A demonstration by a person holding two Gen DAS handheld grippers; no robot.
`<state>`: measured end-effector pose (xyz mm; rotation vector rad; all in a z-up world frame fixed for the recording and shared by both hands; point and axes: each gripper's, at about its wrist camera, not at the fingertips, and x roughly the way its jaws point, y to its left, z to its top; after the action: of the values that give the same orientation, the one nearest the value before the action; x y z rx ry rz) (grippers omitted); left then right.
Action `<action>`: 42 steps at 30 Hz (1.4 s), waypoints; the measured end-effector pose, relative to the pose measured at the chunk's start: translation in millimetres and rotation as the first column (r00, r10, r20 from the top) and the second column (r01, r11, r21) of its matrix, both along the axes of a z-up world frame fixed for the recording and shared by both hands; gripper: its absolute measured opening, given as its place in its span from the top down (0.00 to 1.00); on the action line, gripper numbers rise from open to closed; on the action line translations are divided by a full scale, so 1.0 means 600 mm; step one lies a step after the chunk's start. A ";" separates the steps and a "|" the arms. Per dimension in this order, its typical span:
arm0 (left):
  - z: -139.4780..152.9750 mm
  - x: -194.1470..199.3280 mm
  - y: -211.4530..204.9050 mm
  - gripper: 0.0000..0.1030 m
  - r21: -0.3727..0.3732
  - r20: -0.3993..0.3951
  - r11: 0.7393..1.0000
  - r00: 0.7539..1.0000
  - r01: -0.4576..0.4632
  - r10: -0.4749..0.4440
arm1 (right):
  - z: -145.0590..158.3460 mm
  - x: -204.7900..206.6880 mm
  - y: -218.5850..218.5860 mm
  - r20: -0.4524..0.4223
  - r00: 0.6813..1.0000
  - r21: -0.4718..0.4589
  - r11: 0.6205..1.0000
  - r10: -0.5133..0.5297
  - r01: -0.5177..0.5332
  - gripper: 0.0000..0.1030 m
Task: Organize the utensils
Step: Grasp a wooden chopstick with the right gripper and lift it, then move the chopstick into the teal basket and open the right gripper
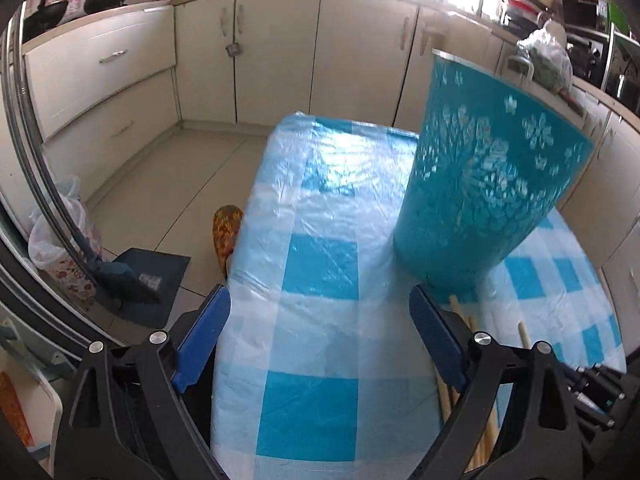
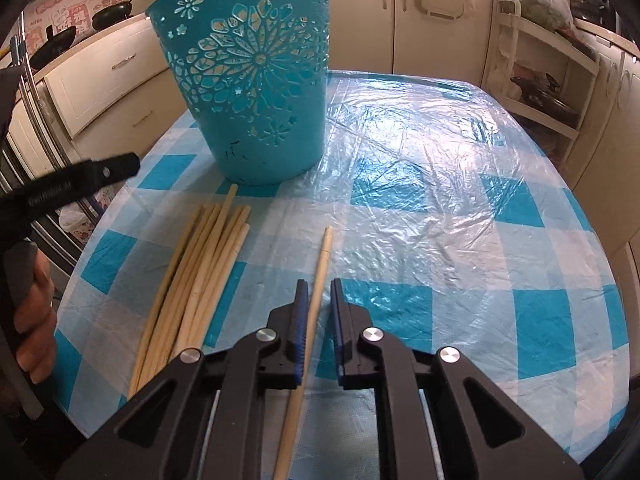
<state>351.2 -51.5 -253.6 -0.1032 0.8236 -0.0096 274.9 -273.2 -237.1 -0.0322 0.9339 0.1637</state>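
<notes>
Checked surface (image 2: 440, 200): I see chopsticks (image 2: 192, 276) outside bucket (image 2: 252, 80); right tongs (image 2: 319, 304) nearly together around one chopstick (image 2: 320, 272), left tongs (image 1: 320, 316) apart, empty.

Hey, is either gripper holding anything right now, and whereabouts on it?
The left gripper holds nothing. A single chopstick lies between the right gripper's jaws, around mid-length, but a gap shows, so no firm grip yet.

So the basket (image 2: 256, 92) sits upright on the worktop (image 2: 440, 184), toward the far left. A bundle of chopsticks (image 2: 196, 280) lies right in front of it, tips nearly at its base. One lone chopstick (image 2: 320, 276) lies just right of the bundle, apart from it, running between the right tongs (image 2: 320, 300).
</notes>
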 end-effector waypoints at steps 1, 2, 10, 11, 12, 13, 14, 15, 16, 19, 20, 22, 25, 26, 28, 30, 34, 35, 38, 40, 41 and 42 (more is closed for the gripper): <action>-0.010 -0.001 -0.004 0.14 0.009 -0.013 1.000 1.000 0.007 -0.007 | 0.000 -0.002 0.003 0.003 1.000 -0.023 1.000 0.009 -0.009 0.88; -0.016 -0.001 -0.005 0.13 0.011 -0.022 1.000 1.000 0.013 -0.013 | -0.001 -0.003 0.008 0.007 1.000 -0.047 0.999 0.015 -0.015 0.88; -0.024 0.003 -0.007 0.08 0.004 -0.044 1.000 0.999 0.025 -0.025 | -0.001 -0.007 0.024 0.011 1.000 -0.119 0.993 0.025 -0.024 0.89; -0.025 0.003 -0.006 0.08 0.001 -0.048 1.000 0.999 0.024 -0.024 | -0.001 -0.008 0.024 0.013 1.000 -0.126 0.992 0.029 -0.027 0.89; -0.025 0.004 -0.005 0.08 0.001 -0.049 1.000 0.999 0.022 -0.022 | -0.001 -0.009 0.025 0.015 0.999 -0.132 0.991 0.032 -0.029 0.89; -0.025 0.004 -0.006 0.08 0.001 -0.050 1.000 0.999 0.021 -0.021 | -0.001 -0.010 0.025 0.017 0.999 -0.137 0.990 0.034 -0.031 0.89; -0.026 0.003 -0.006 0.08 0.004 -0.052 1.000 0.998 0.021 -0.021 | 0.000 -0.011 0.026 0.020 0.999 -0.144 0.989 0.037 -0.034 0.89; -0.026 0.003 -0.007 0.08 0.008 -0.051 1.000 0.998 0.022 -0.022 | 0.000 -0.012 0.027 0.024 0.999 -0.151 0.988 0.040 -0.035 0.89; -0.027 0.003 -0.008 0.08 0.014 -0.050 1.000 0.998 0.024 -0.023 | 0.000 -0.014 0.030 0.028 0.999 -0.158 0.987 0.042 -0.037 0.90; -0.028 0.002 -0.013 0.08 0.030 -0.054 0.999 0.998 0.034 -0.032 | 0.000 -0.017 0.032 0.034 0.998 -0.151 0.988 0.044 -0.038 0.93; -0.027 0.002 -0.015 0.08 0.034 -0.057 0.999 0.998 0.036 -0.034 | 0.001 -0.019 0.031 0.037 0.998 -0.148 0.988 0.043 -0.037 0.94; -0.028 0.002 -0.017 0.08 0.038 -0.062 0.999 0.997 0.037 -0.035 | 0.004 -0.021 0.029 0.047 0.998 -0.143 0.989 0.042 -0.035 0.94; -0.028 0.004 -0.016 0.08 0.038 -0.067 0.999 0.997 0.036 -0.034 | 0.017 -0.024 0.031 0.080 0.996 -0.145 0.989 0.043 -0.031 0.94; -0.029 0.004 -0.016 0.08 0.039 -0.069 0.999 0.997 0.036 -0.033 | 0.023 -0.026 0.031 0.093 0.995 -0.143 0.989 0.043 -0.030 0.94; -0.029 0.005 -0.016 0.08 0.039 -0.070 0.999 0.997 0.036 -0.033 | 0.034 -0.030 0.032 0.114 0.993 -0.135 0.991 0.043 -0.028 0.94; -0.030 0.005 -0.016 0.08 0.041 -0.072 0.998 0.997 0.036 -0.033 | 0.048 -0.034 0.032 0.133 0.990 -0.122 0.992 0.043 -0.026 0.94; -0.030 0.005 -0.017 0.08 0.043 -0.073 0.998 0.997 0.036 -0.033 | 0.069 -0.040 0.037 0.163 0.985 -0.115 0.993 0.050 -0.031 0.94; -0.030 0.005 -0.017 0.08 0.044 -0.073 0.998 0.997 0.036 -0.032 | 0.075 -0.042 0.039 0.172 0.984 -0.118 0.992 0.054 -0.034 0.94; -0.030 0.005 -0.017 0.08 0.044 -0.074 0.998 0.997 0.035 -0.032 | 0.087 -0.043 0.046 0.189 0.980 -0.125 0.991 0.066 -0.042 0.94; -0.030 0.005 -0.017 0.08 0.044 -0.074 0.998 0.997 0.036 -0.033 | 0.095 -0.047 0.050 0.205 0.976 -0.132 0.990 0.073 -0.047 0.94; -0.030 0.005 -0.017 0.08 0.043 -0.074 0.998 0.997 0.036 -0.033 | 0.101 -0.048 0.052 0.213 0.974 -0.130 0.990 0.076 -0.049 0.94; -0.030 0.005 -0.017 0.08 0.044 -0.074 0.998 0.997 0.036 -0.033 | 0.105 -0.049 0.052 0.219 0.973 -0.127 0.991 0.077 -0.050 0.94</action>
<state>354.0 -61.9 -271.6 -0.0472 0.8987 -0.0201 245.6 -241.8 -174.2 -0.1896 0.7168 0.1594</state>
